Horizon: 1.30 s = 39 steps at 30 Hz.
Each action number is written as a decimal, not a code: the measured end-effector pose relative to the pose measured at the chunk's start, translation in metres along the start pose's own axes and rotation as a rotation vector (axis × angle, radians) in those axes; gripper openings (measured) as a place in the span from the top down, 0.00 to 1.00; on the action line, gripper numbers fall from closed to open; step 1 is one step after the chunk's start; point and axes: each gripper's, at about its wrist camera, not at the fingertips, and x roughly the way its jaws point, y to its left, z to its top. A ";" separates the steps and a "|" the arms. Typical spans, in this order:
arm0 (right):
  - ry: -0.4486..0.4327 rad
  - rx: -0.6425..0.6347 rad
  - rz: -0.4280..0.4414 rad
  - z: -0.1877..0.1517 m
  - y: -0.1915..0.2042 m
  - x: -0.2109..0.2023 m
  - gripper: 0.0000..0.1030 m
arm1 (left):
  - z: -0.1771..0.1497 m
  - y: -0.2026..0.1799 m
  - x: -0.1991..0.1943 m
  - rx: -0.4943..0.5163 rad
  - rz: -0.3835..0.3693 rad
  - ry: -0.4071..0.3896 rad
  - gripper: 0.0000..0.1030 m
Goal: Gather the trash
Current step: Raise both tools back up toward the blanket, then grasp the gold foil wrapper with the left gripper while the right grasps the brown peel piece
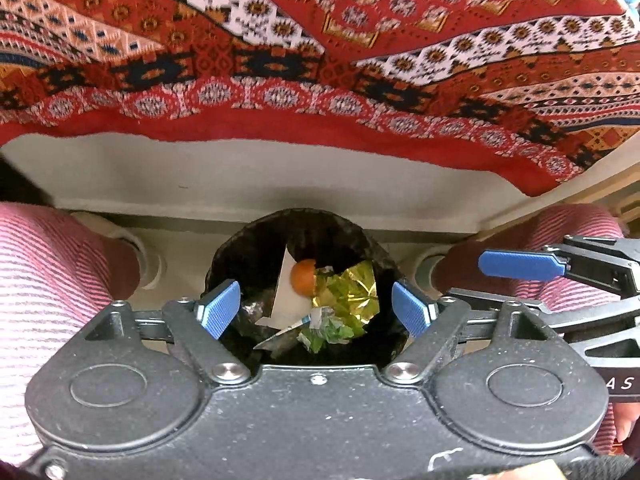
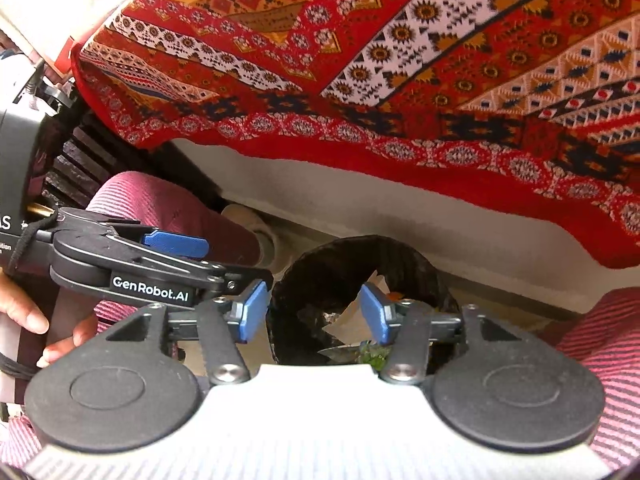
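A round bin lined with a black bag (image 1: 232,248) stands on the floor between the person's legs. Inside lie white paper (image 1: 286,292), an orange ball (image 1: 303,276), gold foil (image 1: 352,292) and green scraps (image 1: 332,332). My left gripper (image 1: 316,310) hangs open right over the bin's mouth, nothing between its blue pads. In the right wrist view my right gripper (image 2: 314,312) is open above the bin's (image 2: 360,248) left half, also empty. Its blue finger (image 1: 520,265) shows at the right of the left wrist view. The left gripper's finger (image 2: 176,242) shows at the left of the right wrist view.
A red patterned cloth (image 1: 320,60) hangs over the table edge just beyond the bin, with a white panel (image 1: 240,184) beneath it. Pink striped trouser legs (image 1: 44,280) flank the bin on both sides. A hand (image 2: 24,316) grips the left tool.
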 end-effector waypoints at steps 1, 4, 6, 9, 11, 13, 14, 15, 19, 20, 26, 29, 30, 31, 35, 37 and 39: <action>-0.006 -0.007 -0.005 0.001 0.001 -0.002 0.34 | 0.000 -0.001 -0.005 0.005 -0.001 -0.009 0.21; -0.028 -0.036 -0.018 0.006 0.006 -0.013 0.33 | 0.003 -0.005 -0.026 0.035 -0.016 -0.047 0.21; -0.057 -0.050 -0.006 0.012 0.010 -0.027 0.29 | 0.007 -0.005 -0.047 0.057 -0.039 -0.089 0.21; -0.118 -0.066 0.024 0.025 0.013 -0.053 0.25 | 0.014 -0.006 -0.084 0.099 -0.078 -0.191 0.19; -0.165 -0.075 0.044 0.036 0.014 -0.072 0.24 | 0.021 -0.006 -0.111 0.114 -0.117 -0.285 0.15; -0.217 -0.086 0.062 0.047 0.014 -0.091 0.21 | 0.028 -0.008 -0.138 0.150 -0.141 -0.384 0.15; -0.242 -0.092 0.070 0.053 0.015 -0.099 0.20 | 0.032 -0.010 -0.150 0.178 -0.145 -0.431 0.12; -0.269 -0.098 0.074 0.059 0.015 -0.107 0.19 | 0.037 -0.011 -0.161 0.208 -0.148 -0.471 0.08; -0.390 -0.127 0.048 0.090 0.015 -0.133 0.17 | 0.070 -0.014 -0.191 0.262 -0.125 -0.618 0.07; -0.418 -0.129 0.040 0.099 0.013 -0.136 0.16 | 0.080 -0.014 -0.195 0.257 -0.108 -0.638 0.07; -0.544 -0.106 -0.005 0.151 0.004 -0.150 0.13 | 0.160 -0.004 -0.204 0.168 -0.075 -0.680 0.07; -0.576 -0.114 -0.044 0.183 0.002 -0.150 0.13 | 0.207 0.007 -0.200 0.105 -0.051 -0.692 0.07; -0.583 -0.119 -0.060 0.195 0.001 -0.149 0.13 | 0.223 0.009 -0.198 0.084 -0.043 -0.701 0.07; -0.583 -0.121 -0.078 0.207 0.000 -0.147 0.13 | 0.243 0.020 -0.194 0.067 -0.042 -0.709 0.07; -0.582 -0.099 -0.082 0.259 -0.007 -0.130 0.13 | 0.320 0.033 -0.178 0.013 -0.055 -0.733 0.07; -0.586 -0.083 -0.084 0.287 -0.013 -0.116 0.13 | 0.363 0.042 -0.165 -0.012 -0.075 -0.724 0.07; -0.578 -0.080 -0.093 0.314 -0.018 -0.098 0.13 | 0.404 0.053 -0.149 -0.050 -0.118 -0.687 0.07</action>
